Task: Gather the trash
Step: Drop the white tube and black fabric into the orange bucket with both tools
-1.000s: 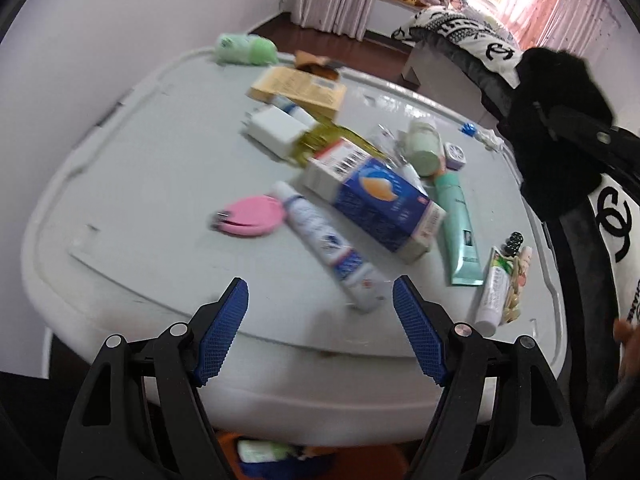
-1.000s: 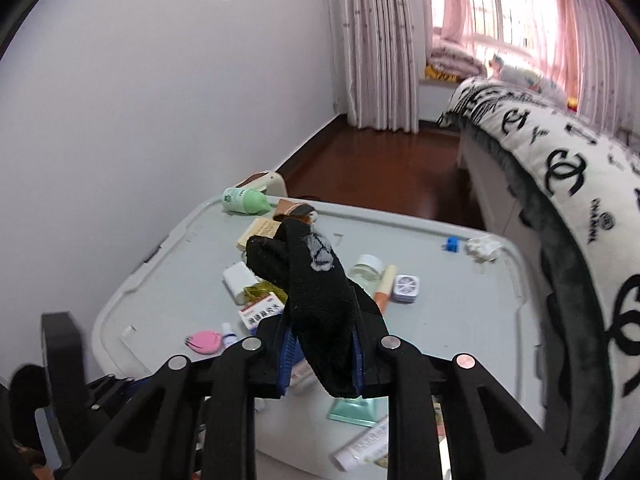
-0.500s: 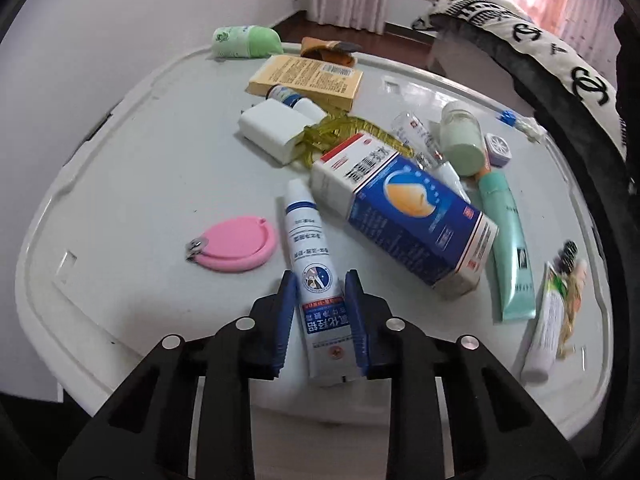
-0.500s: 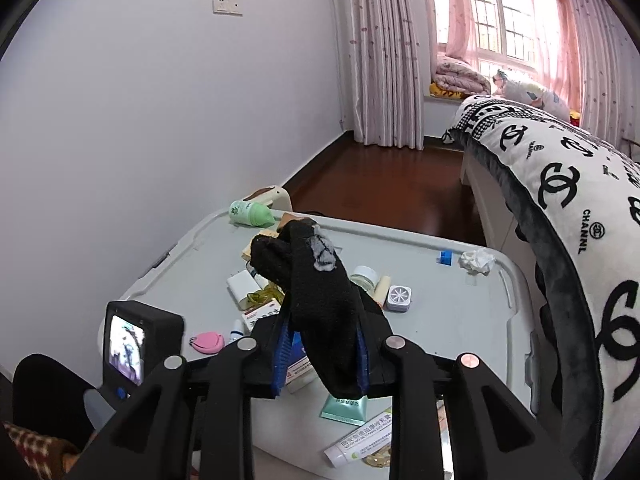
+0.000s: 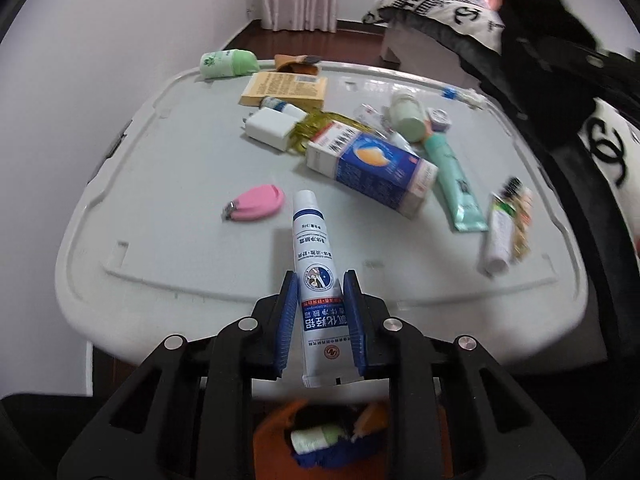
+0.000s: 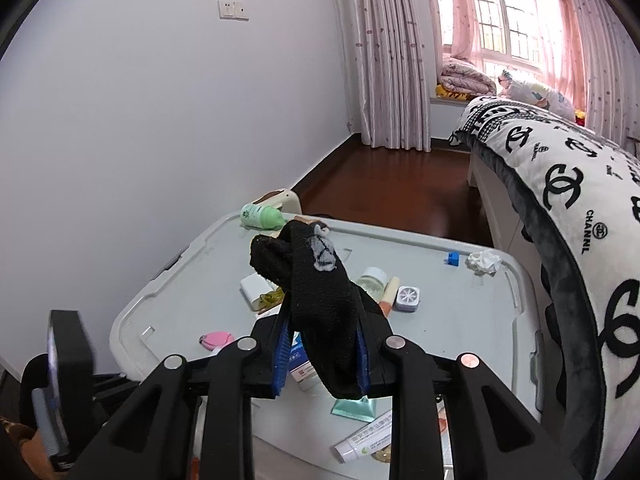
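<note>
Trash sits in an orange bag (image 5: 272,440) below the table (image 5: 168,184) edge, its contents mostly hidden behind the left tool (image 5: 320,320), whose jaws, just closed, pinch a white tube (image 5: 314,264) lifted off the cluttered top. The right tool (image 6: 320,354) clamps a black sock (image 6: 320,300) that blocks much of the table behind it.

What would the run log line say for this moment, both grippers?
left gripper: shut on white ointment tube, lifted off lid | right gripper: shut on black sock | bin: below
</note>
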The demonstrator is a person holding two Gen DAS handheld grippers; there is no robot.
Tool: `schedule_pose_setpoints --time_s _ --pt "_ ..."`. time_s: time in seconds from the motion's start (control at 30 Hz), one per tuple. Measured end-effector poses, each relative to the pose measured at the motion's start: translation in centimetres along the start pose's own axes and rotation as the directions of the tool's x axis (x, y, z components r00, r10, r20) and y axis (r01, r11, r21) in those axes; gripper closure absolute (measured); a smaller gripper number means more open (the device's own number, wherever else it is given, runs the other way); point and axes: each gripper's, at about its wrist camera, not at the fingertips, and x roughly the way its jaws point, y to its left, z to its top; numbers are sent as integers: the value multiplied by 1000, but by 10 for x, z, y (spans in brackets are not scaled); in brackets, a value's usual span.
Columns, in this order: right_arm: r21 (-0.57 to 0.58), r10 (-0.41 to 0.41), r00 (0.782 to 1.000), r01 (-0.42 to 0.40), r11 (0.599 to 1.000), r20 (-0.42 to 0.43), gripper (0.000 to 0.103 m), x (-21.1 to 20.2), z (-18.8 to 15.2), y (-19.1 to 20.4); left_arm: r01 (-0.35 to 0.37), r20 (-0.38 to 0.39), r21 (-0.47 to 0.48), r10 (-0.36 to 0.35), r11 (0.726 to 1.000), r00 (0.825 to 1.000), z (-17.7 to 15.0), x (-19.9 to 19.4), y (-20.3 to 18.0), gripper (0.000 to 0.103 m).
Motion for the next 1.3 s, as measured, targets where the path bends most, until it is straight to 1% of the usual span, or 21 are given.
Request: schedule_pose_setpoints --time_s 0.07,0.17,0.23,0.3,0.4,0.43,0.47,0.53,0.6,0.63,0.73,0.77,0.83,0.87,0.9,0.93,1.0,1.07,1.13,1.23,1.3 --pt "3 10 1000 -10 1000 -7 77 0 -3 3 5 -23 32 -5 999 1000 -11 -10 -5 80" --pt "-1 30 999 -31 1000 -27 77 -3 -10 13 22 -85 94 -14 995 996 -36 -23 -12 80" --pt "0 46 998 -46 999 -33 77 -8 -16 20 37 -139 125 -19 991 990 -58 -30 -15 80" --pt "2 65 996 -65 998 -53 77 -15 -31 33 64 -200 137 -36 989 979 -79 -34 -17 79" --pt "16 94 989 -93 996 -110 77 -21 -62 51 114 -296 138 -69 984 953 -111 -33 -19 81" --pt "28 114 983 -111 993 -146 77 -23 -77 59 125 -316 141 -75 982 946 -120 -33 -20 86" --pt "37 130 975 -126 991 -178 77 -25 -90 64 133 -328 148 -78 980 941 -126 -32 -22 95" --pt "40 141 963 -136 990 -230 77 -27 -113 75 149 -350 152 -88 977 933 -133 -31 -24 95" --pt "41 153 941 -147 988 -302 77 -28 -141 88 155 -362 151 -91 976 928 -137 -30 -26 95" --pt "49 160 925 -152 987 -344 77 -26 -157 93 157 -376 139 -94 978 922 -139 -27 -24 95" --pt "71 181 886 -166 984 -427 77 -20 -187 102 141 -390 82 -98 987 916 -141 -23 -15 94" --pt "64 176 880 -165 984 -441 77 -17 -193 104 135 -389 66 -99 989 916 -141 -24 -12 92" --pt "36 159 871 -161 986 -465 76 -13 -202 110 115 -370 51 -88 992 925 -138 -28 -7 82" --pt "25 151 864 -158 987 -480 73 -10 -205 112 101 -355 47 -78 994 932 -135 -31 -5 72" --pt "24 147 860 -156 988 -489 67 -7 -207 113 85 -336 46 -65 995 940 -133 -34 -3 65" --pt "48 152 854 -148 988 -498 64 -2 -209 109 54 -326 61 -31 997 945 -131 -35 -5 64" --pt "112 164 840 -124 986 -518 43 4 -212 99 50 -313 50 -32 998 949 -129 -37 -2 62" --pt "180 185 829 -103 978 -529 34 8 -215 86 42 -298 30 -31 999 954 -126 -40 4 55" --pt "200 188 830 -94 975 -525 34 11 -213 79 26 -278 11 -22 1000 960 -121 -43 9 53" --pt "152 141 850 -72 986 -508 31 8 -209 81 19 -255 -8 -21 1000 967 -114 -44 13 53" --pt "129 126 857 -71 989 -499 31 4 -205 82 16 -233 -17 -19 1000 972 -109 -46 16 53"
